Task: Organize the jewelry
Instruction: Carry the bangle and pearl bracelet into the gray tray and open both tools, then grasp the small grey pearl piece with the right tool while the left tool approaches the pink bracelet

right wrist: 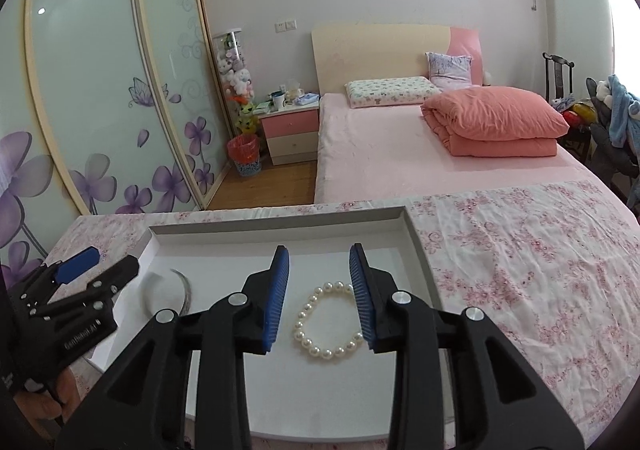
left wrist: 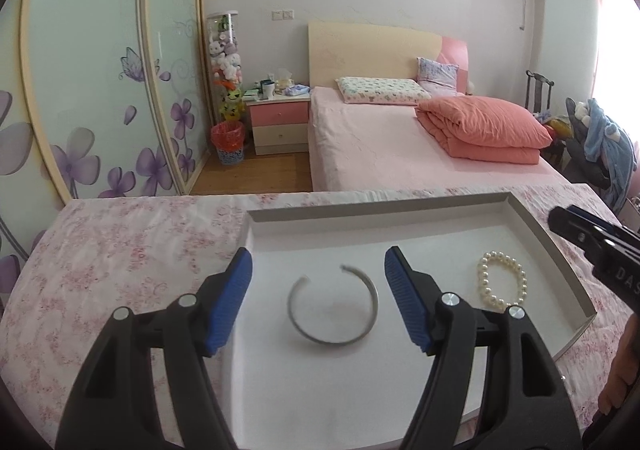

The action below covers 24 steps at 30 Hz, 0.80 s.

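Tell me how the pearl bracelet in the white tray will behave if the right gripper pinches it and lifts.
The pearl bracelet is a loop of separate round beads, so it will likely sag and dangle, not hold shape. The glossy beads may slip between the pads. On the smooth white tray it probably slides if nudged.

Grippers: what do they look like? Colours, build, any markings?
Both match. The left gripper and right gripper have glossy black plastic linkage arms with round silver pivot pins. Each finger ends in a blue ribbed pad. The right wrist view shows white lettering on the left gripper's body, too small to read surely; the left wrist view shows "DAS" on the right gripper's. No cables visible.
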### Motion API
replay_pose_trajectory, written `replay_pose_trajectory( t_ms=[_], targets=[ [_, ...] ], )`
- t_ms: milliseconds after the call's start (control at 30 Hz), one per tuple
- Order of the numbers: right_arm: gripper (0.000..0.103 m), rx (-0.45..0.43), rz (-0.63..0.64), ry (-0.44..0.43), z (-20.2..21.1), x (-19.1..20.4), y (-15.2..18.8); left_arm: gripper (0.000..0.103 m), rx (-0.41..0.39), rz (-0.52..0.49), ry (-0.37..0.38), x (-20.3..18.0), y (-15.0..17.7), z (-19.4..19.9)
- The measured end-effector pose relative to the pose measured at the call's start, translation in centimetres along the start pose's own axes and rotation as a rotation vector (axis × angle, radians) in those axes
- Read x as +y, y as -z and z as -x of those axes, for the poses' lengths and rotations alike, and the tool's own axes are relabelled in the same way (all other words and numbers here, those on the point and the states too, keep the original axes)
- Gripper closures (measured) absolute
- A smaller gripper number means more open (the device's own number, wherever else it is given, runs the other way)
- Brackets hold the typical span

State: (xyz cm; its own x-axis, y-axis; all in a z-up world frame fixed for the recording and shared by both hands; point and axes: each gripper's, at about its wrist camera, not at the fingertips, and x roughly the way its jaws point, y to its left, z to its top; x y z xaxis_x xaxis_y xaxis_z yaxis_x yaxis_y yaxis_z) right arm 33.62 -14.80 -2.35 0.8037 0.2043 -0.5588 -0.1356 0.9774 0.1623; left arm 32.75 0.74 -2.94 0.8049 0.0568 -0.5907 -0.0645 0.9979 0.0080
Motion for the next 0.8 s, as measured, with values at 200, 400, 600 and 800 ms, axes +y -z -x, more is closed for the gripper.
replay_pose_trajectory(
  t_ms=[200,400,600,800],
  targets=[
    [0.07,-0.012,0.01,0.002,1.4,0.1,0.3,0.036,-0.02,0.017,-0.028,1.3,0.3,1.9],
    [0.07,-0.022,0.025,0.009,3.9,-0.5,1.4,0.035,-0.033,0.022,-0.033,2.5,1.7,4.6],
    [0.07,0.003,0.016,0.034,6.1,-2.0,3.6,0.033,-0.024,0.033,-0.028,4.0,4.1,7.4],
    [0.07,0.049,0.02,0.033,7.3,-2.5,6.4,0.033,-0.001,0.046,-0.02,5.1,6.8,9.4]
  ],
)
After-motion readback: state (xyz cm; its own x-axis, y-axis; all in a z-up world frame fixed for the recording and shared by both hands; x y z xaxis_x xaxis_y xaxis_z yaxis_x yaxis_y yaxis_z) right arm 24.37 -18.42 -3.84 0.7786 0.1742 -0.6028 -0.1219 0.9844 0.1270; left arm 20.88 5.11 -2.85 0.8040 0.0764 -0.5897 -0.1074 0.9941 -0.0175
